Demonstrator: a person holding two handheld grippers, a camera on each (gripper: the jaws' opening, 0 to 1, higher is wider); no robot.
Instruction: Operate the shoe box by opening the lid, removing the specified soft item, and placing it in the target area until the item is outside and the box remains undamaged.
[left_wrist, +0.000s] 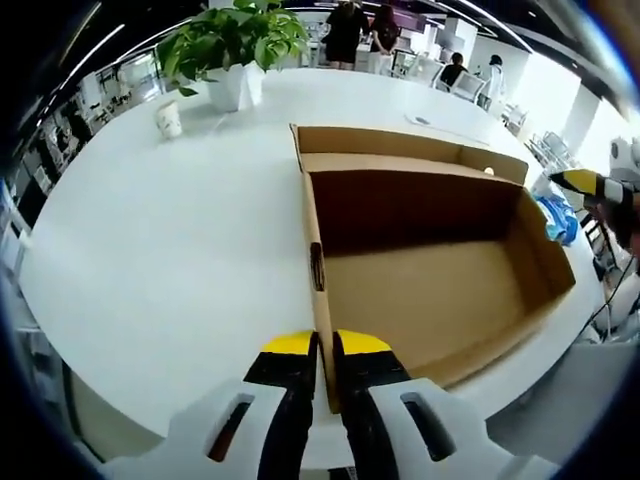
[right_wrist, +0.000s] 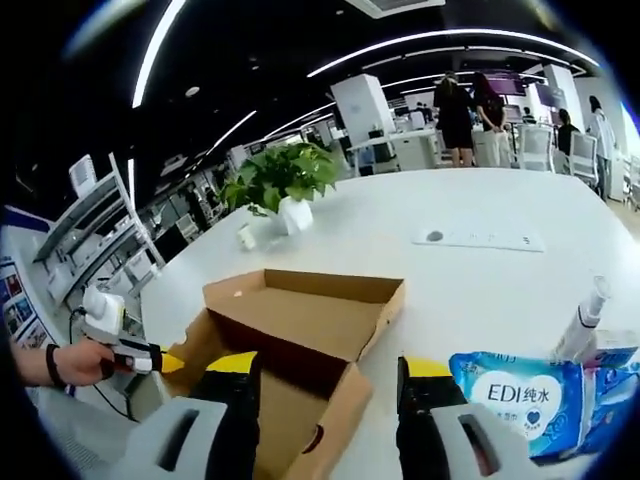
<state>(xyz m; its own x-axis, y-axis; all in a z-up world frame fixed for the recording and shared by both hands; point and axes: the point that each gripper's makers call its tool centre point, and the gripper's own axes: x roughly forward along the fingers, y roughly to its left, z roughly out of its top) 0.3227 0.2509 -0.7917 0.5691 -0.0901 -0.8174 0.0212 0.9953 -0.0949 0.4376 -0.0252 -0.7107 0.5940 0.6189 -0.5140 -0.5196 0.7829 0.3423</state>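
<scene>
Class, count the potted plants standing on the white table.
1: the potted plant stands at the table's far end beyond the open shoe box, near a small cup.

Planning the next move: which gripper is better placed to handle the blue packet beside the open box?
Right: the right gripper is open beside the blue packet; the left gripper pinches the box wall.

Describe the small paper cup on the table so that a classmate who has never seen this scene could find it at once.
Start from the large white table and find the leafy green plant in a white pot at its far side. Beside the pot stands the small paper cup, upright and apart from the open cardboard shoe box. It is pale and plain, far smaller than the pot and without any greenery.
</scene>
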